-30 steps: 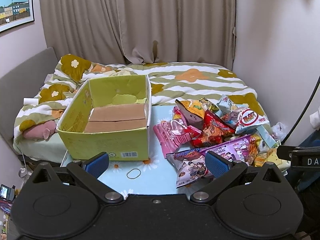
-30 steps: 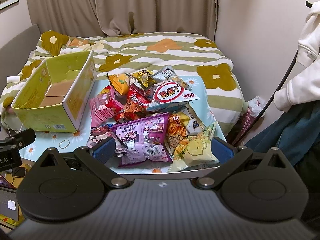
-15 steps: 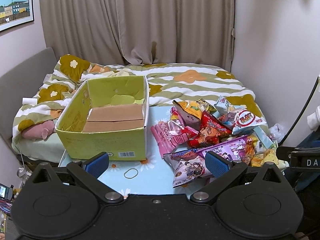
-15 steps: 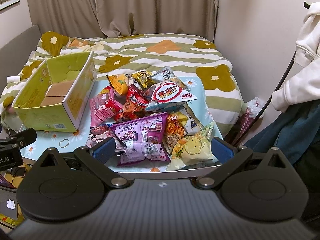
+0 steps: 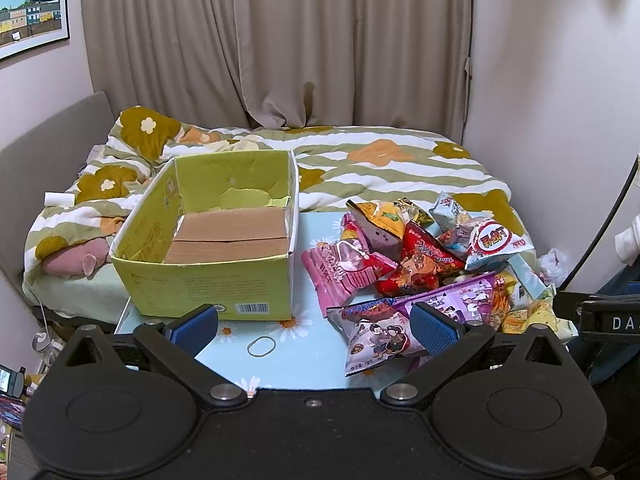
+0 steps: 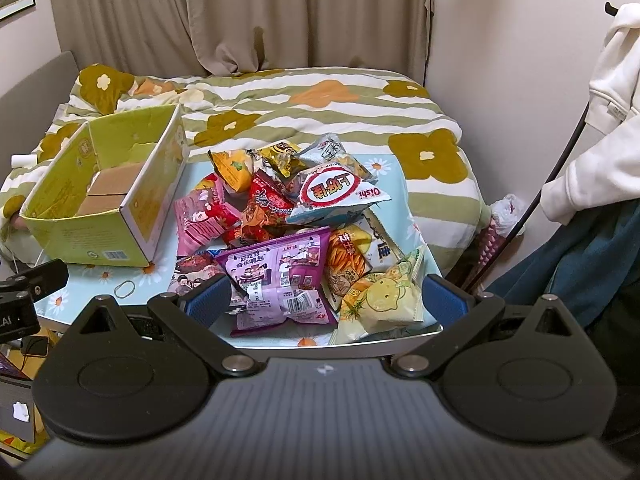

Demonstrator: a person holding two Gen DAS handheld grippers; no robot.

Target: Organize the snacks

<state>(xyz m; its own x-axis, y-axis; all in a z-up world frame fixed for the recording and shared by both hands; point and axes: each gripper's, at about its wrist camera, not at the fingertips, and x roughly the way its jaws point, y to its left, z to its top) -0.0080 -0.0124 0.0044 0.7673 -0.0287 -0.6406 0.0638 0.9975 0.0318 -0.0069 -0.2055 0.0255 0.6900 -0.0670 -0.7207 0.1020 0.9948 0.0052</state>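
Observation:
An open green cardboard box [image 5: 208, 288] with a brown cardboard floor stands on the left of a light blue daisy-print table [image 5: 296, 356]. The box also shows in the right wrist view [image 6: 64, 236]. A heap of snack bags lies to its right: a pink bag [image 5: 344, 272], a red bag [image 5: 424, 268], a purple bag [image 6: 280, 276], a white Oishi bag [image 6: 336, 196] and a yellow bag [image 6: 384, 300]. My left gripper [image 5: 312, 326] is open and empty at the table's near edge. My right gripper [image 6: 326, 300] is open and empty above the purple and yellow bags.
A rubber band [image 5: 262, 347] lies on the table in front of the box. A bed with a flowered striped quilt [image 5: 380, 160] stands behind the table. A person in a white sleeve [image 6: 600, 128] is at the right. Curtains hang at the back.
Both grippers have drawn back slightly, so box and snacks sit a little farther away. Nothing on the table has moved.

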